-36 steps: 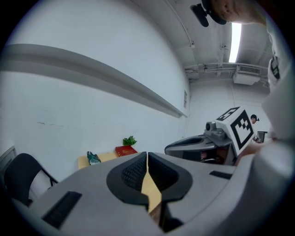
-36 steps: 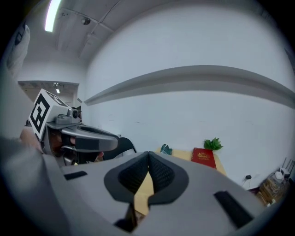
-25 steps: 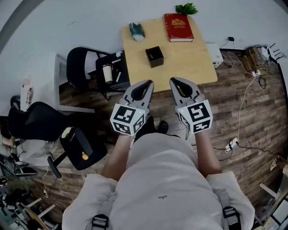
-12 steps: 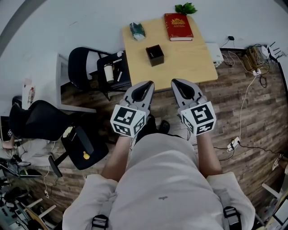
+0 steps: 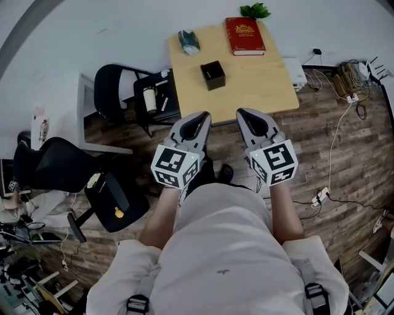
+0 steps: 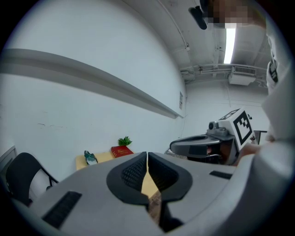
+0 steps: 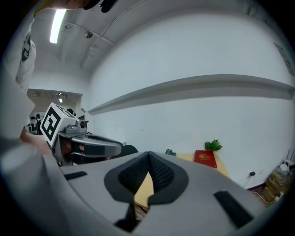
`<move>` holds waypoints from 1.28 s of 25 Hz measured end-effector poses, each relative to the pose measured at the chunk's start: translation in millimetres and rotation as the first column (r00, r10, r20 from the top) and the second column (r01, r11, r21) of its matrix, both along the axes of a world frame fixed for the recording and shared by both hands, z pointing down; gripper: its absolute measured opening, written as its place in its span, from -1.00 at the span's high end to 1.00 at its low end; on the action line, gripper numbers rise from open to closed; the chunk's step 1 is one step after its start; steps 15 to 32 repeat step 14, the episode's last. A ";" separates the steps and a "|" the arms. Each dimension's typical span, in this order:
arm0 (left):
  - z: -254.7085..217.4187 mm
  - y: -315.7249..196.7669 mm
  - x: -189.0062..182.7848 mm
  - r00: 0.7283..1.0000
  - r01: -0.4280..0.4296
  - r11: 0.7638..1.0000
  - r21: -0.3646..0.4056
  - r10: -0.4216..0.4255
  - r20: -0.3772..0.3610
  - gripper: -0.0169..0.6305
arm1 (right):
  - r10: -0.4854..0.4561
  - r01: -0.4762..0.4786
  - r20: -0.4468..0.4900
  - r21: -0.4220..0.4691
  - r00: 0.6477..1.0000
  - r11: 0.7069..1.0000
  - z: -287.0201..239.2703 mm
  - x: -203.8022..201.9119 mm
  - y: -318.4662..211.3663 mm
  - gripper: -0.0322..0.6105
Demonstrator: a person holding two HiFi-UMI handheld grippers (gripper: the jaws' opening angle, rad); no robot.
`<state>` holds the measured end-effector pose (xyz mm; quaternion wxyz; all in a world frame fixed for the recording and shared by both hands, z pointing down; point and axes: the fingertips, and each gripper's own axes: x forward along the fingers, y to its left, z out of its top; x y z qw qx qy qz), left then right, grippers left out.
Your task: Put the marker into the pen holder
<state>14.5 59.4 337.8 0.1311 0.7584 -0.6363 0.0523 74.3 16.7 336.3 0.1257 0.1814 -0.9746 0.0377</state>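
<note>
A: Tongs first: left gripper (image 5: 200,114) and right gripper (image 5: 241,112) are side by side above the wood floor (image 5: 320,135). Their tips are at the near edge of the table (image 5: 265,86). Each pair of jaws is pressed together, with nothing between.
B: Pen holder?
A: The pen holder (image 5: 212,75) is black and square, standing mid-table, well apart from both grippers. Red book (image 5: 244,37) and green plant (image 5: 254,11) at the far edge.
B: Marker?
A: Cannot say. A thin pale stick (image 5: 164,101) lies on the black chair (image 5: 154,115) left of the table, too small to tell.
</note>
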 end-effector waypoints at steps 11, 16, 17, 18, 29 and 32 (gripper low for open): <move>3.8 -6.5 -0.7 1.000 -0.008 1.000 -0.008 0.008 -0.007 0.92 | 0.003 -0.003 -0.006 -0.003 1.000 1.000 3.0 -1.1 -5.3 0.90; 5.4 -9.8 -1.1 1.000 -0.006 1.000 -0.008 0.006 -0.007 0.92 | 0.001 -0.001 -0.005 -0.002 1.000 1.000 4.2 -1.3 -8.5 0.90; 5.4 -9.8 -1.1 1.000 -0.006 1.000 -0.008 0.006 -0.007 0.92 | 0.001 -0.001 -0.005 -0.002 1.000 1.000 4.2 -1.3 -8.5 0.90; 5.4 -9.8 -1.1 1.000 -0.006 1.000 -0.008 0.006 -0.007 0.92 | 0.001 -0.001 -0.005 -0.002 1.000 1.000 4.2 -1.3 -8.5 0.90; 5.4 -9.8 -1.1 1.000 -0.006 1.000 -0.008 0.006 -0.007 0.92 | 0.001 -0.001 -0.005 -0.002 1.000 1.000 4.2 -1.3 -8.5 0.90; 5.4 -9.8 -1.1 1.000 -0.006 1.000 -0.008 0.006 -0.007 0.92 | 0.001 -0.001 -0.005 -0.002 1.000 1.000 4.2 -1.3 -8.5 0.90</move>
